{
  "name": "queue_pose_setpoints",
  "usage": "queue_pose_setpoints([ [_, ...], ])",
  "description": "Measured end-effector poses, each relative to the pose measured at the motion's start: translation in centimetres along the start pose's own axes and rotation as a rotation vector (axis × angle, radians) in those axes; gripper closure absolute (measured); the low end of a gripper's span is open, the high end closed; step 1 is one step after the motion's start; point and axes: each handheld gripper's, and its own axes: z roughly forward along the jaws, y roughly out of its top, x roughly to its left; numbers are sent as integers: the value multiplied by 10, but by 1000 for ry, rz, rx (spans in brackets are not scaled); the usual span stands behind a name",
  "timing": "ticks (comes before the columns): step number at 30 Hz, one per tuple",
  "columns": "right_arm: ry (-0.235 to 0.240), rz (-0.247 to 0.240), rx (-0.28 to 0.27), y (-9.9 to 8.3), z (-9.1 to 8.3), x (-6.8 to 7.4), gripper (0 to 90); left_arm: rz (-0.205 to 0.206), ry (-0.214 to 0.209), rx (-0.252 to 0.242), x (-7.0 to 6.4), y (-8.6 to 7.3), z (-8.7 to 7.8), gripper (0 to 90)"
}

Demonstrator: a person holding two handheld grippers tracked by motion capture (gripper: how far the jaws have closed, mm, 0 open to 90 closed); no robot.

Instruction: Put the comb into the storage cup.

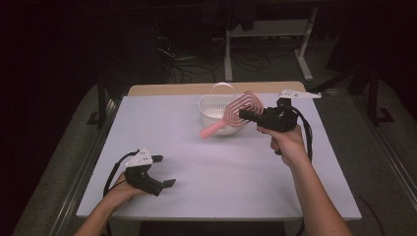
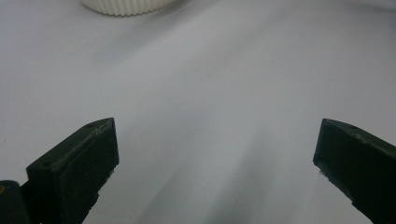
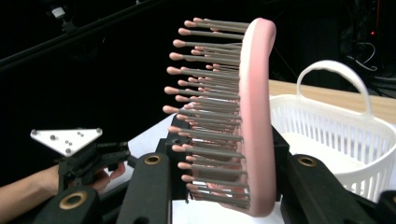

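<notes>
- We are seeing a pink hairbrush (image 1: 235,114) being held up off the table (image 1: 221,172) by the right gripper (image 1: 248,114), whose jaws are clamping the brush head from both sides.
- In the high view, the brush is hanging over the near rim of a white basket (image 1: 212,109), with its handle pointing down and toward the left, past the basket's front wall.
- In the right gripper view, we are looking along the jaws at the brush (image 3: 243,121) standing nearly upright between them, its bristles (image 3: 205,112) pointing to the left of that view, each bristle ending in a small pink ball.
- The basket (image 3: 345,135) is sitting just behind the brush in that view, its arched handle (image 3: 338,74) standing upright; whether the brush is touching the basket we cannot tell.
- The basket is resting at the far middle of the white table, close to the wooden strip (image 1: 167,89) along the far edge.
- The left gripper (image 1: 164,172) is resting low at the near left of the table, well apart from the basket, with its jaws spread wide and nothing between them.
- In the left gripper view, we are seeing bare table (image 2: 210,116) between the two black jaws, and the ribbed bottom of the basket (image 2: 126,5) at the top edge.
- The person's right hand (image 1: 287,142) is gripping the right gripper's handle from below.
</notes>
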Motion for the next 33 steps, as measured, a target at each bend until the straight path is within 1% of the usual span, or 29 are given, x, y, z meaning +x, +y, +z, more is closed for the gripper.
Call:
queue_pose_setpoints([
  [5, -9, 5, -13, 9, 0, -3, 636, 17, -2, 5, 0, 0, 1, 0],
  [8, -18, -1, -19, 15, 0, -5, 636, 20, -2, 5, -1, -1, 2, 0],
  [18, -52, -8, -54, 36, -5, -10, 636, 17, -10, -3, 0, -1, 1, 0],
  [25, -89, -16, -63, 50, -7, -14, 636, 10, -10, -4, 1, -1, 1, 0],
  [33, -125, -18, -60, 56, -1, -22, 636, 4, -13, -6, 1, -1, 1, 0],
])
